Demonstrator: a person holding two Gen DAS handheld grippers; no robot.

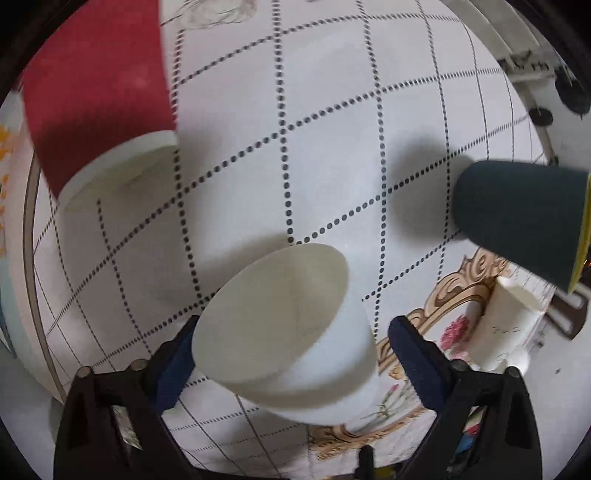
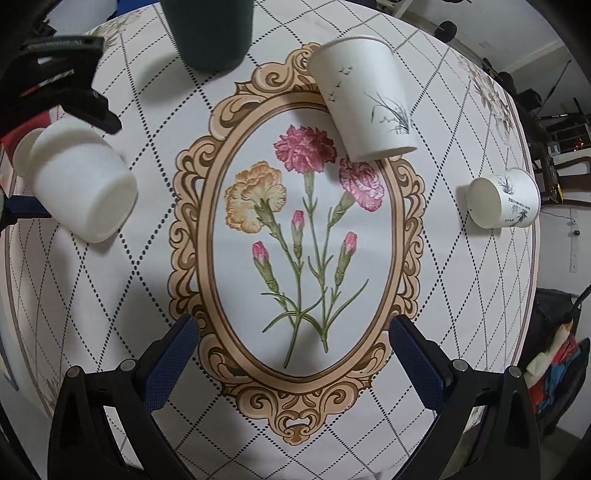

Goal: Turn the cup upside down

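Left wrist view puts the plain white cup (image 1: 291,339) right between your left claw (image 1: 291,345) fingers. The cup is tilted, its open mouth turned up toward the camera and its base pointing down at the counter (image 1: 332,129). The left blue pad (image 1: 177,363) sits against the cup's wall, while a narrow gap shows between the cup and the right pad (image 1: 413,362), so you cannot tell from here whether the claw truly pinches it. In the right wrist view the same cup (image 2: 83,181) appears lifted and tipped, bottom face toward that camera, with the black frame of your left claw (image 2: 59,85) above and behind it.

Around it in the left wrist view you have a red cup (image 1: 99,96) with a white bottom at upper left, a dark green cup (image 1: 517,218) at the right edge, and a white paper cup (image 1: 506,325) low on the right.

Your right claw (image 2: 293,358) hangs spread wide over the carnation medallion (image 2: 299,229) printed on the tablecloth, with nothing between its blue pads (image 2: 170,365). Beyond it, a paper cup with an ink-grass print (image 2: 364,99) leans on the medallion's ornate border, mouth toward you. A shorter printed cup (image 2: 500,201) sits well apart near the counter's right edge, and the dark green cup (image 2: 208,33) stands at the top.
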